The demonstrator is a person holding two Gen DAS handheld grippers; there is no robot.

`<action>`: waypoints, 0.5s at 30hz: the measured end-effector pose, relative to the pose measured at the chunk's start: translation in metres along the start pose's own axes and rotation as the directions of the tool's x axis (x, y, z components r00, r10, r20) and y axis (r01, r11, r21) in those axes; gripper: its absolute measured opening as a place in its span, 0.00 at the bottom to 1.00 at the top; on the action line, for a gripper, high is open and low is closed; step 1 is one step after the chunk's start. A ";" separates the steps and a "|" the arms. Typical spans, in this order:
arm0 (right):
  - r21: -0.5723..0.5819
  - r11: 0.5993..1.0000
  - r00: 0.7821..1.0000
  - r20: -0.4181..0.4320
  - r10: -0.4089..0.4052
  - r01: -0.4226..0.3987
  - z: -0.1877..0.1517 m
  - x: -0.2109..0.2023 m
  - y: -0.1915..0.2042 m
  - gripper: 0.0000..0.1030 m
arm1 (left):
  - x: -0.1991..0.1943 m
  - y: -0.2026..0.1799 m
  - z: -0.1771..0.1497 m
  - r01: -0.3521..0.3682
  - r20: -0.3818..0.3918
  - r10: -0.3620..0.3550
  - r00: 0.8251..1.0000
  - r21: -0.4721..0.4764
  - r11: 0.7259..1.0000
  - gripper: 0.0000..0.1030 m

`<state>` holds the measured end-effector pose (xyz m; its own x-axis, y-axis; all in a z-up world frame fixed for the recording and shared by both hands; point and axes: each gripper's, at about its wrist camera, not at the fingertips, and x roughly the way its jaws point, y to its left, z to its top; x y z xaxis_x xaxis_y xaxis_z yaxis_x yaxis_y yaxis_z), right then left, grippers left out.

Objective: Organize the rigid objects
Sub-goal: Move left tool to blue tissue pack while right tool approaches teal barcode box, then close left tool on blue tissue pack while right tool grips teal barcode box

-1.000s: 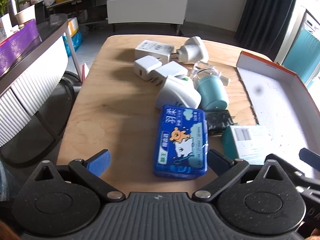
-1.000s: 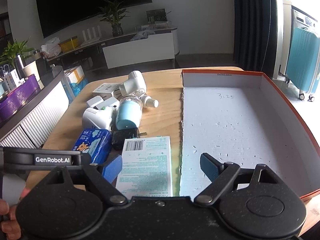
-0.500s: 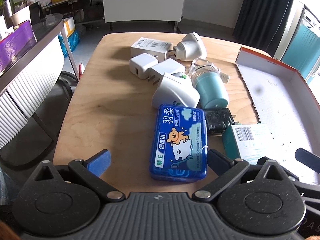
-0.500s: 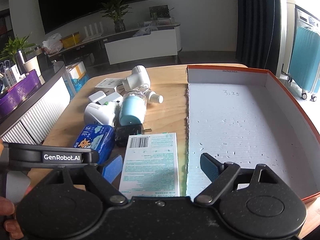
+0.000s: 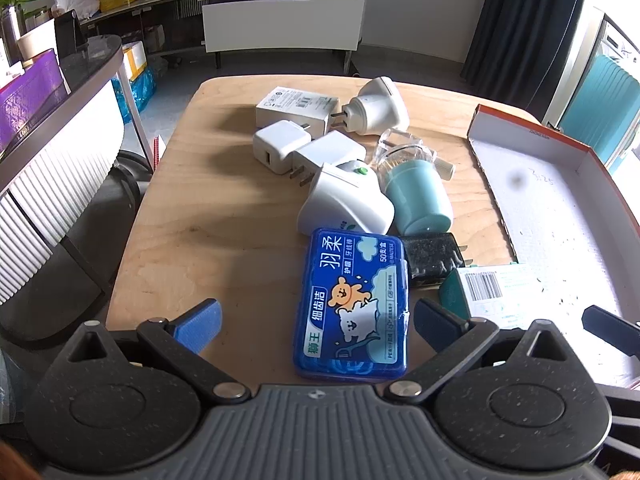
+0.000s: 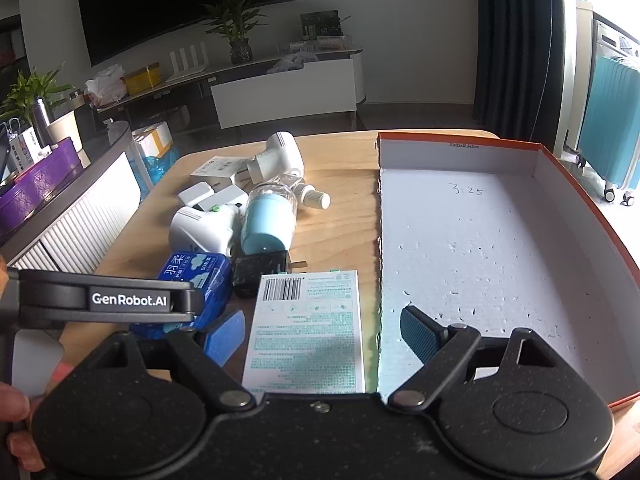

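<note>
A blue floss-pick box (image 5: 352,308) lies flat on the wooden table (image 5: 208,232), between the open fingers of my left gripper (image 5: 316,320). A white-and-green carton (image 6: 306,328) lies between the open fingers of my right gripper (image 6: 324,338), next to the orange-rimmed box lid (image 6: 560,184). Behind them lie a black charger (image 5: 432,256), a light blue bottle (image 5: 420,196), a white plug adapter (image 5: 344,204) and other white chargers (image 5: 304,148). The blue box (image 6: 196,276) also shows in the right wrist view, partly hidden by the left gripper's arm.
The box lid's floor (image 6: 480,248) is white foam with nothing on it. A counter with a purple box (image 5: 28,96) stands left of the table. A teal suitcase (image 6: 612,120) stands at the far right. A white bench (image 5: 280,20) is beyond the table.
Both grippers have moved slightly forward over the table. The blue box and the carton now sit deeper between their fingers. Nothing has been gripped.
</note>
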<state>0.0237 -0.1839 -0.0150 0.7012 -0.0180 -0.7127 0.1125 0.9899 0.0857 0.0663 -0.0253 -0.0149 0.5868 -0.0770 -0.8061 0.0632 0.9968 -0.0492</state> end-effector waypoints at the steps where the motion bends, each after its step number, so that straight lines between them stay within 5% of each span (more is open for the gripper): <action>1: 0.000 1.000 1.000 -0.003 -0.001 0.001 0.000 0.001 0.000 0.97 | 0.001 0.000 0.000 0.001 -0.002 -0.001 1.000 0.001 1.000 1.00; 15: 0.001 1.000 0.999 -0.032 0.008 -0.008 0.000 0.011 0.000 0.97 | 0.011 0.000 -0.002 0.008 -0.009 -0.008 1.000 0.005 1.000 1.00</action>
<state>0.0317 -0.1845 -0.0226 0.6791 -0.0058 -0.7340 0.1079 0.9899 0.0920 0.0717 -0.0258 -0.0252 0.5787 -0.0847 -0.8111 0.0722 0.9960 -0.0525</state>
